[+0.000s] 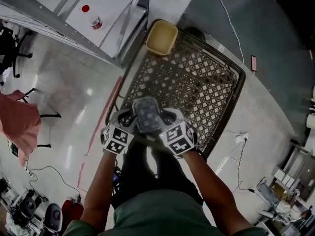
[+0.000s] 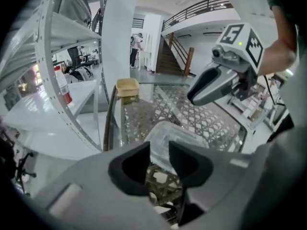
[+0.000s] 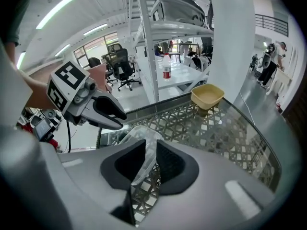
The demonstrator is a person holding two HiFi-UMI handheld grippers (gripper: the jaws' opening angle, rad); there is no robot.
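A clear plastic lidded container (image 1: 146, 114) is held just over the near end of a glass-topped lattice table (image 1: 206, 82). My left gripper (image 1: 127, 119) is shut on its left edge and my right gripper (image 1: 168, 118) on its right edge. In the left gripper view the container (image 2: 168, 135) sits between the jaws of the left gripper (image 2: 159, 150), with the right gripper (image 2: 218, 78) opposite. In the right gripper view the right gripper (image 3: 151, 150) pinches the container's rim (image 3: 139, 135), and the left gripper (image 3: 98, 110) is across from it. A tan bowl (image 1: 161, 37) stands at the table's far end.
A white metal shelving rack (image 1: 74, 18) stands to the left, with a red-capped bottle (image 1: 95, 22) on its table. A pink cloth (image 1: 19, 124) hangs at the left. Cables and a power strip (image 1: 241, 138) lie on the floor to the right. A white pillar (image 2: 117, 37) rises behind the table.
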